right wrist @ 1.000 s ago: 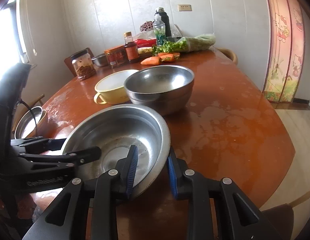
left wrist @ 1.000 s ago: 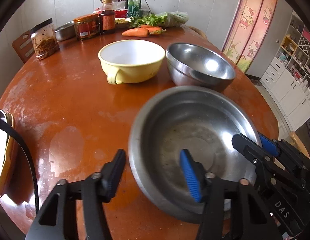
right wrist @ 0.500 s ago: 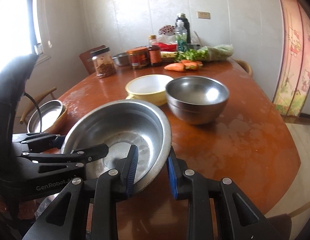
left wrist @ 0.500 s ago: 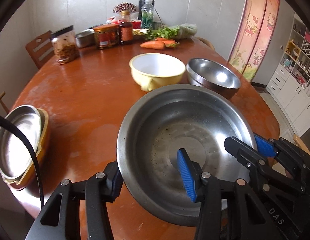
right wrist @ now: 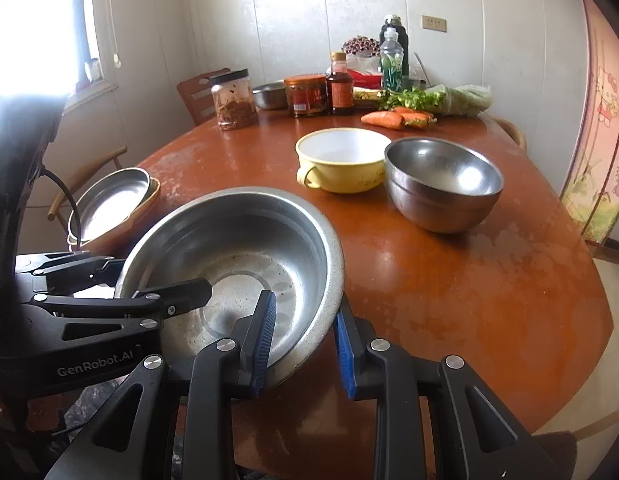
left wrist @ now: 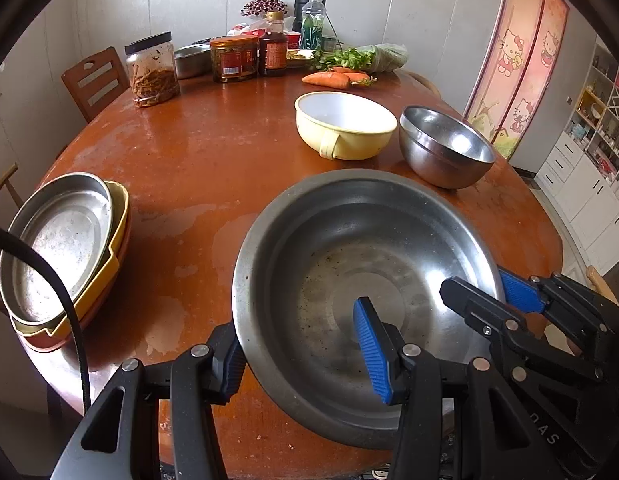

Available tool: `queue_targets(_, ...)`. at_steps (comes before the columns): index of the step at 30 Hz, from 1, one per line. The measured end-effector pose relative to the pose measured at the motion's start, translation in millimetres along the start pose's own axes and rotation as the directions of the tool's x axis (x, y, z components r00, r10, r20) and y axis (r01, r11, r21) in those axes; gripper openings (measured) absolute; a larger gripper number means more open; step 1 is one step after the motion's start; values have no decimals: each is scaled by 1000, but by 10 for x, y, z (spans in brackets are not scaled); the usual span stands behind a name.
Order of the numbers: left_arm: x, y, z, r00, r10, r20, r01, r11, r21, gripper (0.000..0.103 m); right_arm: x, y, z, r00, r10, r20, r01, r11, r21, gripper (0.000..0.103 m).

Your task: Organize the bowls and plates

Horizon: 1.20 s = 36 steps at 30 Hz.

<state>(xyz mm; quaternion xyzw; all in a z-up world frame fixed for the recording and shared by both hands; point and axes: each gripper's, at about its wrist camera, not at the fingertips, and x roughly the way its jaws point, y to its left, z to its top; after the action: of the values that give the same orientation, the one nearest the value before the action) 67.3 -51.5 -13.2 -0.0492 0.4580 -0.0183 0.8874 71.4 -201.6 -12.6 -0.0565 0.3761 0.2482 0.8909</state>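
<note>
Here, a basin (left wrist: 361, 280) is clamped at opposite rims by both grippers (left wrist: 301, 356) (right wrist: 305, 344) near the round table's (left wrist: 197, 152) edge; bare tabletop is seen toward stacked plates (left wrist: 57, 248).

Carrots (left wrist: 325, 78), greens (left wrist: 349, 57) and jars (left wrist: 152, 70) crowd the table's (left wrist: 197, 152) far edge.
</note>
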Motion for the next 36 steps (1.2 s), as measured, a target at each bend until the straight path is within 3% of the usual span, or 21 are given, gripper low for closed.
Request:
queue_targets(22, 102, -62, -29, 1000, -10, -25, 11, 1000, 26, 50, 84, -121, -58, 999, 13, -34, -12, 999, 39, 31)
queue_targets(27, 101, -67, -28, 1000, -9, -23, 10, 1000, 26, 50, 66, -133, -52, 999, 24, -31, -23, 999, 49, 38)
queue_targets(36, 90, -61, -10, 1000, -7, -15, 7, 1000, 26, 51, 63, -181, -52, 999, 37, -31, -34, 997, 72, 40)
